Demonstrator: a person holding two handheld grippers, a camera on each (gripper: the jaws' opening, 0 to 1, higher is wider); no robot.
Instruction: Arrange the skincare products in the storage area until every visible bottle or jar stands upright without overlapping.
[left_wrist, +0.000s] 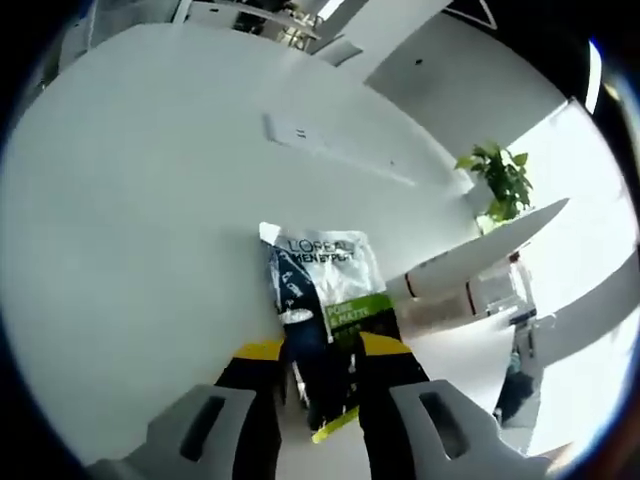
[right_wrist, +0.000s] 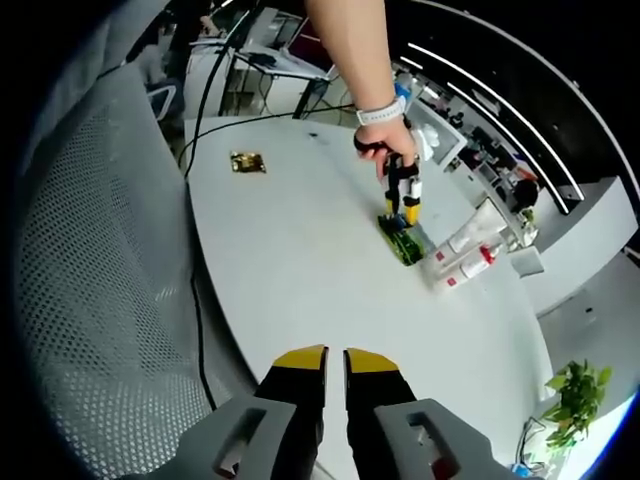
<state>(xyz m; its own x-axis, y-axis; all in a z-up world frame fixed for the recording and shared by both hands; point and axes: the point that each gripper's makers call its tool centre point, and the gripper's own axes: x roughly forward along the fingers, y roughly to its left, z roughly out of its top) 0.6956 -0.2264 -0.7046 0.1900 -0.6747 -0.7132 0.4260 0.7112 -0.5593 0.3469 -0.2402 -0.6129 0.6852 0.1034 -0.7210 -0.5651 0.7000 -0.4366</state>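
Low in the left gripper view, your left tool (left_wrist: 322, 375) is clenching a L'Oreal tube (left_wrist: 325, 300) over the worktop (left_wrist: 130, 250). Your right tool (right_wrist: 334, 380) is hanging clenched, holding nothing, in its view's lower centre.

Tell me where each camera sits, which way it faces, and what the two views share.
Left gripper view: rides on the left gripper, close above the white table, looking along its black, yellow-tipped jaws closed on a black, white and green skincare tube.
Right gripper view: rides on the right gripper, held back off the table edge, jaws nearly together and empty, facing across the table; the person's hand holds the left gripper there beside two white tubes with red caps.
Shared: table, green tube, left gripper, potted plant.
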